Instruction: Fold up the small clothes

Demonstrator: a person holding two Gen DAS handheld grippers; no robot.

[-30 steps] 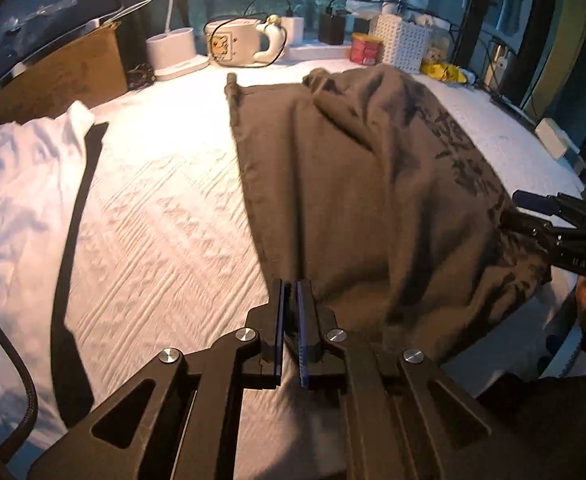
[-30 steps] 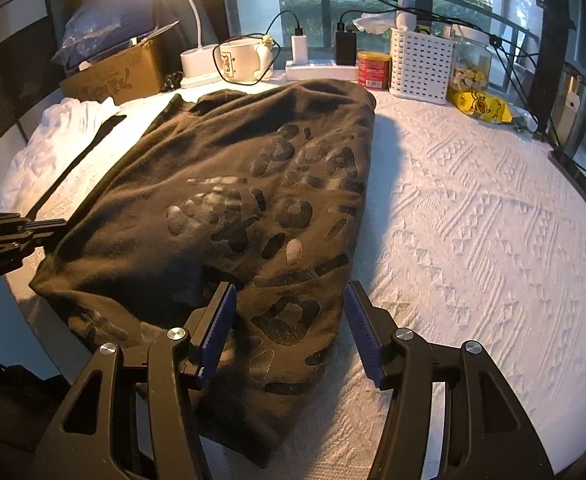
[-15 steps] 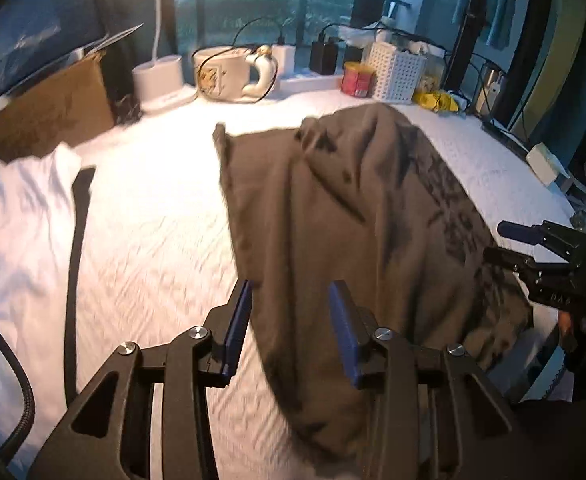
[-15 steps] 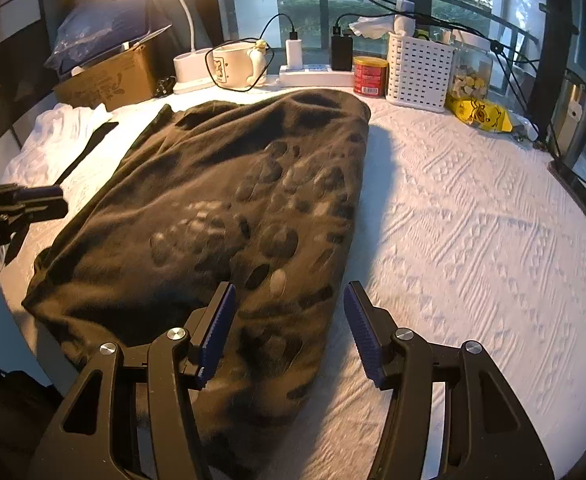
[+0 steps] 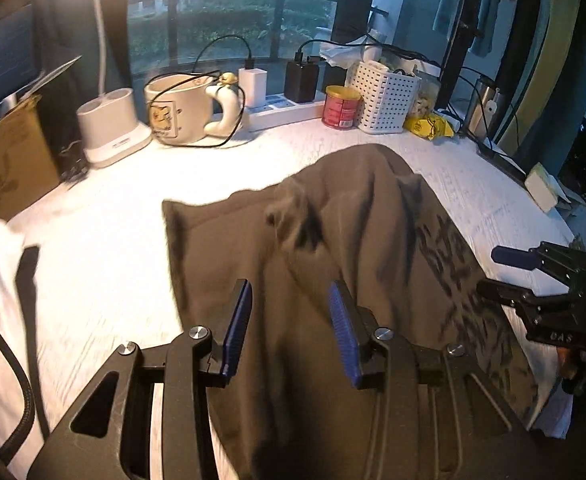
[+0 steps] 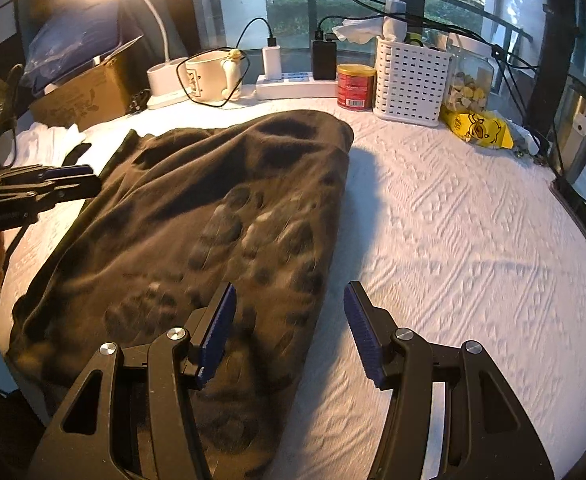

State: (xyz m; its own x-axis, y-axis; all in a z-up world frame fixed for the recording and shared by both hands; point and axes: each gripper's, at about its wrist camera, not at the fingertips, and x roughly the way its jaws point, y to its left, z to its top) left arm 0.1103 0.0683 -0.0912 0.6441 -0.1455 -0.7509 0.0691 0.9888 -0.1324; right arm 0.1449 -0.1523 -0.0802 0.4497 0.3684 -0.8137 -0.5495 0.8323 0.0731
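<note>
Brown cotton garment with a dark printed pattern (image 6: 221, 216) lies lengthwise on the white textured surface (image 6: 473, 240), folded roughly in half, its near end draping over the edge. Both tongs hang empty above it: the left tongs (image 5: 289, 328) part-open over the plain side, the right tongs (image 6: 289, 328) wide at the folded edge. For a neat next fold, I would grip both near corners at matching points, lift evenly, and lay them toward the far hem without dragging the lower layer.
</note>
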